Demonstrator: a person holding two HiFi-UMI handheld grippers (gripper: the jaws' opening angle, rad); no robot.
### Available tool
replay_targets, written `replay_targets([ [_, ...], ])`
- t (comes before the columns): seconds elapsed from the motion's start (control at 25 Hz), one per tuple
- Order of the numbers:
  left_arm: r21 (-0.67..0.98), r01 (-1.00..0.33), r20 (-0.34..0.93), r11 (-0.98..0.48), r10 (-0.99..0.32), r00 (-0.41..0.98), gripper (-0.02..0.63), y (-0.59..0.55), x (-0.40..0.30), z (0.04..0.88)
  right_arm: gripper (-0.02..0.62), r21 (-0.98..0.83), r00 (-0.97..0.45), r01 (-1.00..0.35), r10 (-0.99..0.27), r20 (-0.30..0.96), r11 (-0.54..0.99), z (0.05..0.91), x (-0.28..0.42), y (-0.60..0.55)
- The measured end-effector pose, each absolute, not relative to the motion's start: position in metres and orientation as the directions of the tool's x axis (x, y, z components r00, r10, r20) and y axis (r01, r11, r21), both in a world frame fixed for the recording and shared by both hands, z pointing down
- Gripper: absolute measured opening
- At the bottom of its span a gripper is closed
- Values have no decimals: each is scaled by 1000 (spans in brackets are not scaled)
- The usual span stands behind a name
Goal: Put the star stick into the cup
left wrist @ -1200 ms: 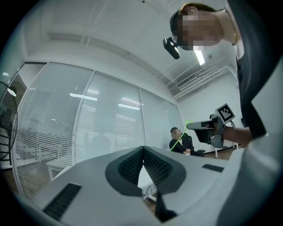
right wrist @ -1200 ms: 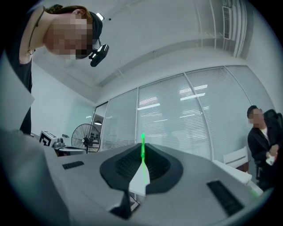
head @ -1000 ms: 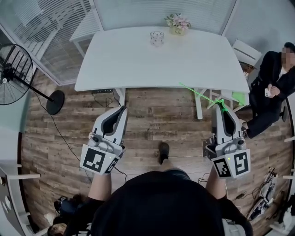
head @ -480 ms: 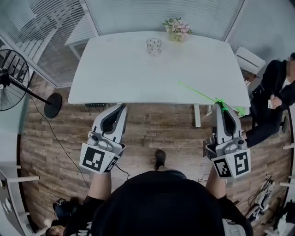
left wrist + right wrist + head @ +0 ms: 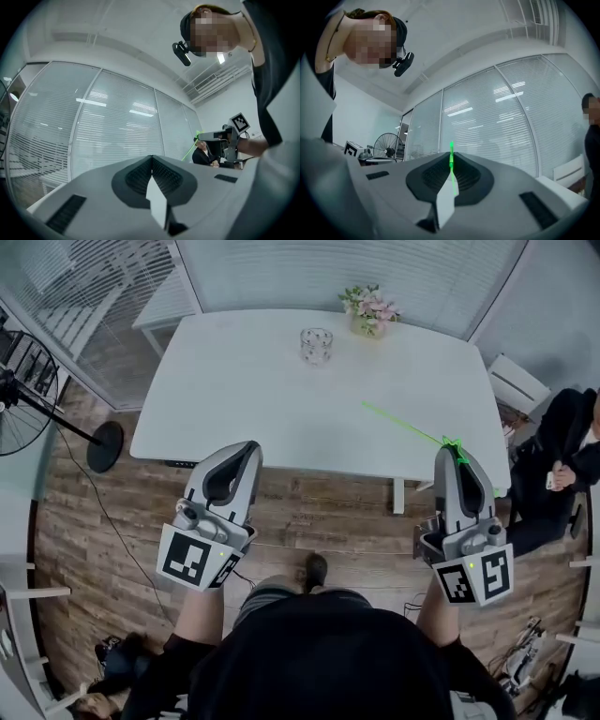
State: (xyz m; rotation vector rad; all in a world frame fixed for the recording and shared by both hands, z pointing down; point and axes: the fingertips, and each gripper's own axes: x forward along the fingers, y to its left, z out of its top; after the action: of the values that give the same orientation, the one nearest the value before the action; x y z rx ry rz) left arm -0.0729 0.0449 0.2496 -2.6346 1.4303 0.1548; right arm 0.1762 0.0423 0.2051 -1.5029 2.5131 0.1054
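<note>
A thin green star stick [image 5: 405, 428] slants up and to the left over the white table [image 5: 244, 399], its star end at my right gripper [image 5: 452, 454], which is shut on it. In the right gripper view the stick [image 5: 451, 161] pokes out between the closed jaws. The clear glass cup [image 5: 317, 345] stands at the far middle of the table, well beyond both grippers. My left gripper [image 5: 246, 448] hovers at the table's near edge, shut with nothing in it; its jaws meet in the left gripper view [image 5: 151, 157].
A pot of pink flowers [image 5: 372, 310] stands to the right of the cup. A floor fan [image 5: 23, 381] is at the left, with a white chair [image 5: 161, 304] behind the table. A person in black [image 5: 572, 451] sits at the right beside another chair [image 5: 516, 385].
The table has come closer in the head view. Both grippers now reach its near edge, and the stick lies over the tabletop. The grip on the stick is unchanged.
</note>
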Motion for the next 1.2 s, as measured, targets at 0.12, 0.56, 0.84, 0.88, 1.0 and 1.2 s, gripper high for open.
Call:
replay_targets([
  [0.12,-67,-841,-156,-536,-827,540,12,40,-75,250,20,-50,-460,-876,-862,-212,480,208,170,37],
  [0.56,-48,-823,-122,-566,-815,567,12,38,-75,263,21,-77,-473,-864,-855,-213,498,211,159,33],
  [0.84,-71,-835,-139,-546,-823,550,12,38,-74,255,21,-64,-480,-861,-847,-228,505,208,164,34],
  [0.88,-76,-836,-144,-543,-824,548,12,38,-71,254,21,-63,-485,-858,-844,-230,510,209,165,33],
  [1.0,-77,-847,-155,-527,-833,532,12,46,-66,253,21,-75,-493,-851,-840,-228,520,215,172,35],
  [1.2,-101,-866,-137,-490,-855,500,12,52,-67,255,21,-73,-517,-836,-825,-230,544,215,174,30],
])
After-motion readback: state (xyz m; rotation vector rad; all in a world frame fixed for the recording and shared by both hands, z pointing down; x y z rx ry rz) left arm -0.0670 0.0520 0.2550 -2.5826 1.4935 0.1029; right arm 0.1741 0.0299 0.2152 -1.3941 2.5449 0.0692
